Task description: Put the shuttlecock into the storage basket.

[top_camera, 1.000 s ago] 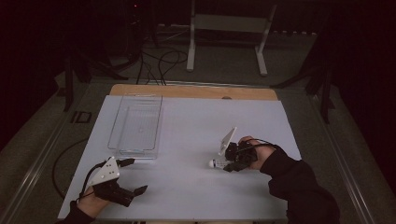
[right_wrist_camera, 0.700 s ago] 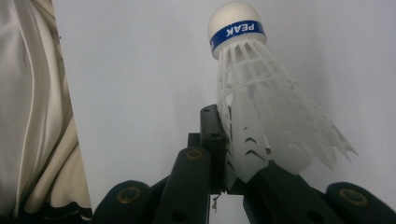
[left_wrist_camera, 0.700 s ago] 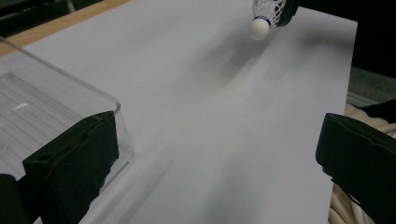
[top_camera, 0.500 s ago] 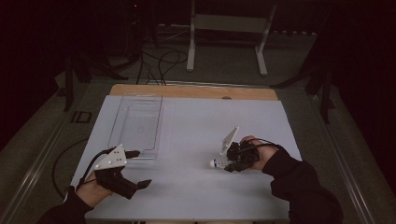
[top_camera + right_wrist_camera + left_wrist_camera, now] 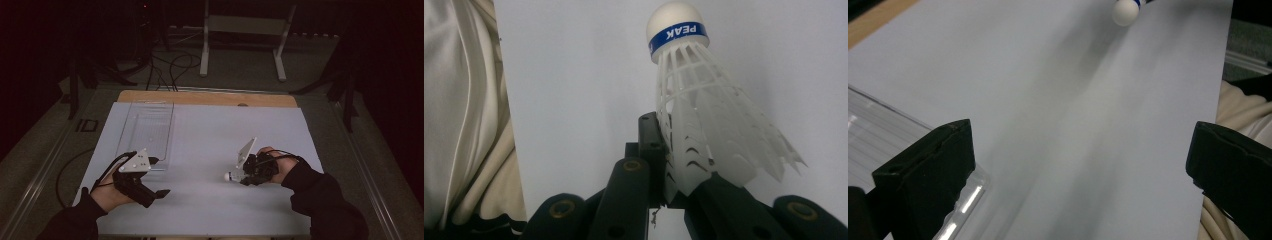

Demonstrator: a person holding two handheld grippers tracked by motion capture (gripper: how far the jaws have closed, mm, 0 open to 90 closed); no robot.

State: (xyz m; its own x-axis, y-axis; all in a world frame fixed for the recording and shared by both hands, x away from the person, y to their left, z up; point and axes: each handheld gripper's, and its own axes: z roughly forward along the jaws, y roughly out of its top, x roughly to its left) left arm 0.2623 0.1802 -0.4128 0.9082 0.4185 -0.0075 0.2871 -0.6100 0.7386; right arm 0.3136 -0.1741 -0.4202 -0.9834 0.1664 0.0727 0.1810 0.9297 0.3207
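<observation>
I have the white table [image 5: 210, 150] spread under both claws, its wooden far edge beyond them in the high view. Ahead of my left gripper [image 5: 159, 194] and just to its far side lies the clear plastic tray [image 5: 147, 130], long and shallow, its near corner close beside the gripper's grey plate; in the left gripper view that same tray edge [image 5: 908, 125] runs behind the left jaw, and I cannot tell whether jaw and tray touch. That gripper's jaws stand wide apart with bare table between them, nothing held. My left hand [image 5: 107, 195] carries it above the near left part of the table, jaws pointing across toward the other claw. My right gripper [image 5: 239, 176] sits well apart from the left, on the right side of the table, its hand [image 5: 280, 167] and dark sleeve trailing back toward me. It is clamped on the shuttlecock [image 5: 704, 115]: in the right gripper view the jaws pinch the white plastic skirt low down, and the skirt fans out ahead of them to a white cork tip with a blue band reading PEAK. In the high view the tip [image 5: 228, 176] pokes out of the claw toward the left gripper, low over the table.
</observation>
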